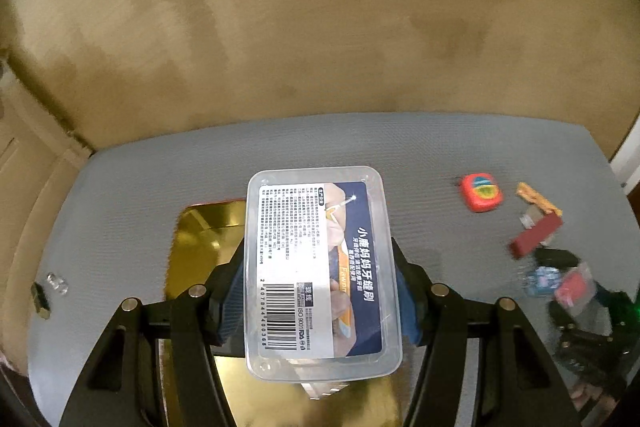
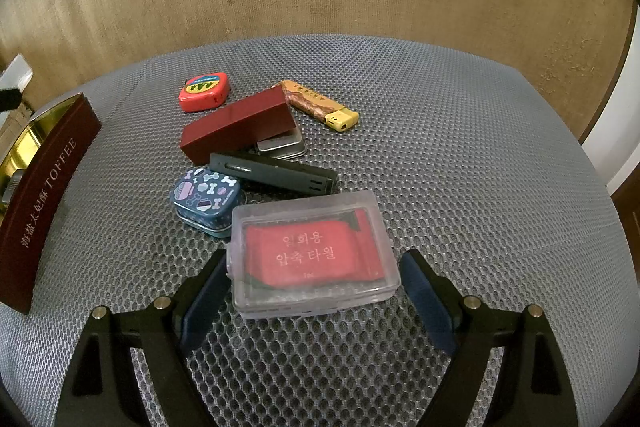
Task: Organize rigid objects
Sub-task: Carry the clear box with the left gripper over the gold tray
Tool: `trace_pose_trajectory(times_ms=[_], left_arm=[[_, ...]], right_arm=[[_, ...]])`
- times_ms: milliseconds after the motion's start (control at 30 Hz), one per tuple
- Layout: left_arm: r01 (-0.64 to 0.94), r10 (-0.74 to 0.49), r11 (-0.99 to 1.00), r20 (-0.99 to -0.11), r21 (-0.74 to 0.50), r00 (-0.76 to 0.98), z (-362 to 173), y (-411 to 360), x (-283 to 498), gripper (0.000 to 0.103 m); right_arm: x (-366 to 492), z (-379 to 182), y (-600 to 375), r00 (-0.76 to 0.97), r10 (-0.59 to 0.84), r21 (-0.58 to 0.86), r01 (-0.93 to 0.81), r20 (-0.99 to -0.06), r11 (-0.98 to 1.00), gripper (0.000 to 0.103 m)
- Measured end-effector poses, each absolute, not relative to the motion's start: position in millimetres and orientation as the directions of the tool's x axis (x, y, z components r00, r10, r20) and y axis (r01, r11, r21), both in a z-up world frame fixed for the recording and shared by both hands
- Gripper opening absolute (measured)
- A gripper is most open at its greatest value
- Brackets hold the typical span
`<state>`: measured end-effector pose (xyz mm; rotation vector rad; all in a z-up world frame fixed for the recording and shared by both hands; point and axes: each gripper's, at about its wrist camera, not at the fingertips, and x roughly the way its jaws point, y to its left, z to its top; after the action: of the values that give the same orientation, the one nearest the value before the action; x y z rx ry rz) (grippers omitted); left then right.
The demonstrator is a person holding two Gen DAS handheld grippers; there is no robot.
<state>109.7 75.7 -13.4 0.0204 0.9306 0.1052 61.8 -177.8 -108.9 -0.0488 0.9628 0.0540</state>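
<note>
Left claw (image 1: 320,291) grips our clear labelled box (image 1: 320,267), held above the gold toffee tin (image 1: 200,239) on the grey mesh bench (image 1: 440,155). Right claw (image 2: 316,303) gapes wide around the clear red-pack case (image 2: 312,255) beside our bone-print tin (image 2: 206,199).

A gray mesh mat (image 2: 440,155) holds a red tape measure (image 2: 204,91), a lighter (image 2: 320,105), a blue tin (image 2: 206,195) and a clear box (image 2: 312,255).

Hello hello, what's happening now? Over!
Left hand-held gripper shut on clear labelled box, above gold tin. Right hand-held gripper open around red-packet case. Blue tin close by.
</note>
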Motion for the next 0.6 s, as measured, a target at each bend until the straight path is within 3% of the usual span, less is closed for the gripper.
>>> trace_pose_trajectory(times_ms=[600], left_arm=[[-0.112,0.165,0.986,-0.846,0.125,0.508,-57.8,135.4,134.0,0.058]], right_arm=[[61.7,-108.7,-177.7,0.570,0.024,-0.017,-0.067,-0.821,0.998,0.088]])
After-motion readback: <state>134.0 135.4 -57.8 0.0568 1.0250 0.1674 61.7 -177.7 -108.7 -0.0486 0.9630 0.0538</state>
